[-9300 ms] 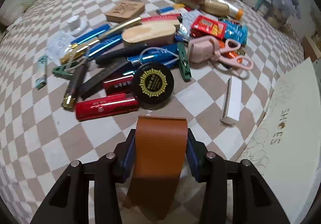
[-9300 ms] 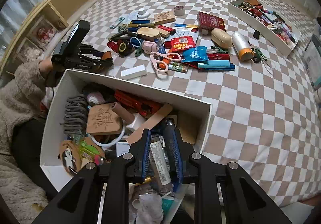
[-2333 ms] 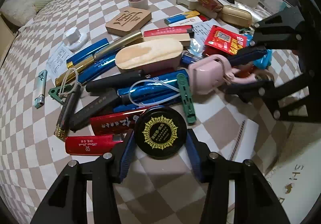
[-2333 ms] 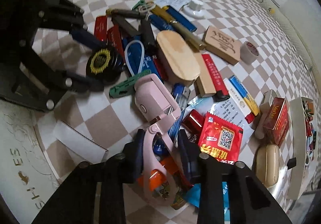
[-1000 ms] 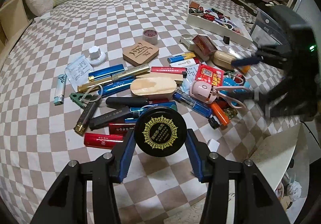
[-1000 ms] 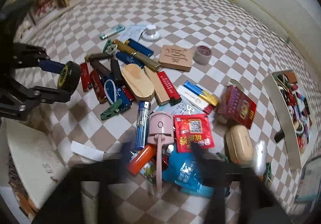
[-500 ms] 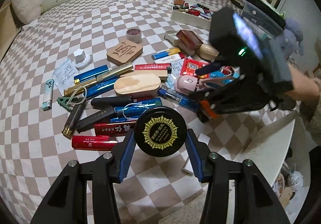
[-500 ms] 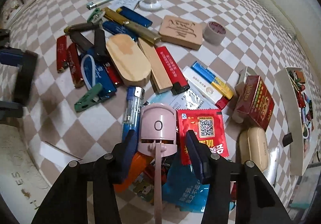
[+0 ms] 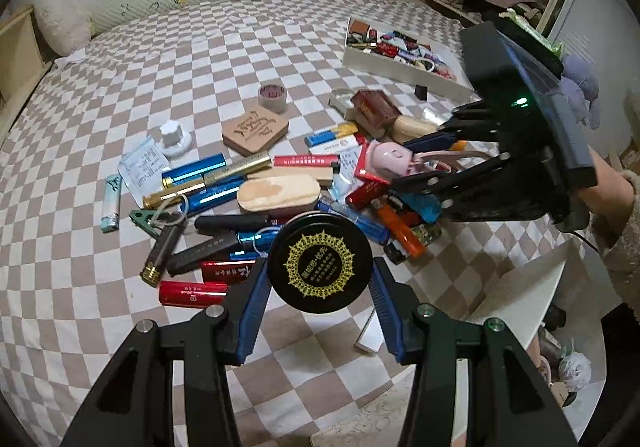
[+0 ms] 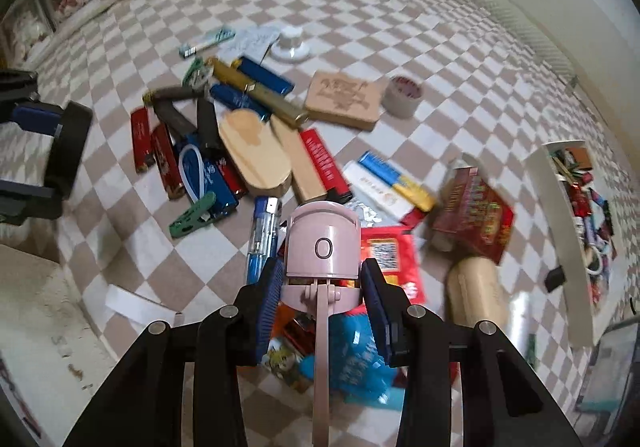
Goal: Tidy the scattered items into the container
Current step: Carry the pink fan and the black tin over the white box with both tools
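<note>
My left gripper (image 9: 320, 273) is shut on a round black tin (image 9: 320, 263) with a gold emblem and holds it above the checkered bed. That tin shows edge-on at the far left of the right wrist view (image 10: 70, 149). My right gripper (image 10: 322, 267) is closing its jaws on a pink eyelash curler (image 10: 322, 243); both blue pads touch the curler's sides and its long handle runs back between the fingers. In the left wrist view the right gripper (image 9: 412, 163) holds the pink curler (image 9: 390, 159) just over the pile. The white shoe box (image 9: 532, 279) lies at the bed's near right edge.
Several scattered items remain: a wooden oval brush (image 9: 278, 193), a carved wooden block (image 9: 256, 129), a tape roll (image 9: 272, 97), a red box (image 9: 374, 109), an orange lighter (image 9: 400, 229), pens and packets. A white tray (image 9: 400, 63) of small things sits farther back. A sleeve (image 9: 616, 215) is at right.
My right gripper came down over the pink curler and narrowed its jaws onto it. My left gripper rose a little with the black tin still in it.
</note>
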### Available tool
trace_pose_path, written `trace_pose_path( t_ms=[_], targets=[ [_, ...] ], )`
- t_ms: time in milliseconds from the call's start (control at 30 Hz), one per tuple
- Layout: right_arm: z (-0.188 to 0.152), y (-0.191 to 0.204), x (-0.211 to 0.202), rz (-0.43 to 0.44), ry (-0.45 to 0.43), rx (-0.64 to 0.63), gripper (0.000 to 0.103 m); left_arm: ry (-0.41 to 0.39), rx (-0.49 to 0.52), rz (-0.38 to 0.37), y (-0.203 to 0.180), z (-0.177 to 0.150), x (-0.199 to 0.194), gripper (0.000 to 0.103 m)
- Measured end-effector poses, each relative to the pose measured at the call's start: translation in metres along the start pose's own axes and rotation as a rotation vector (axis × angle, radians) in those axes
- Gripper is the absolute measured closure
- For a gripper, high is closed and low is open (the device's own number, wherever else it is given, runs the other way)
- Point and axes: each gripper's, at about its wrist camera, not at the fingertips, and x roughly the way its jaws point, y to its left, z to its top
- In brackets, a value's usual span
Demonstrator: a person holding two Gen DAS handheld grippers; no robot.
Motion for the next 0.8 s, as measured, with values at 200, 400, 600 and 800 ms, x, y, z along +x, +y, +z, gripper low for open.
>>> trace_pose_path(
  t_ms=[200, 400, 600, 800],
  targets=[
    [-0.005, -0.005, -0.052, -0.001, -0.073, 0.036, 0.062, -0.06, 0.0, 0.004, -0.007, 0.005, -0.028, 0.053],
    [-0.016, -0.011, -0.096, 0.047, -0.129, 0.125, 0.062, -0.108, 0.003, 0.0, -0.016, 0.003, -0.054, 0.053],
    [-0.032, -0.002, -0.138, 0.126, -0.191, 0.18, 0.062, -0.16, 0.014, -0.024, -0.03, -0.001, -0.083, 0.053],
    [-0.047, 0.018, -0.172, 0.18, -0.247, 0.171, 0.062, -0.205, 0.031, -0.064, -0.048, -0.008, -0.112, 0.053]
  ],
)
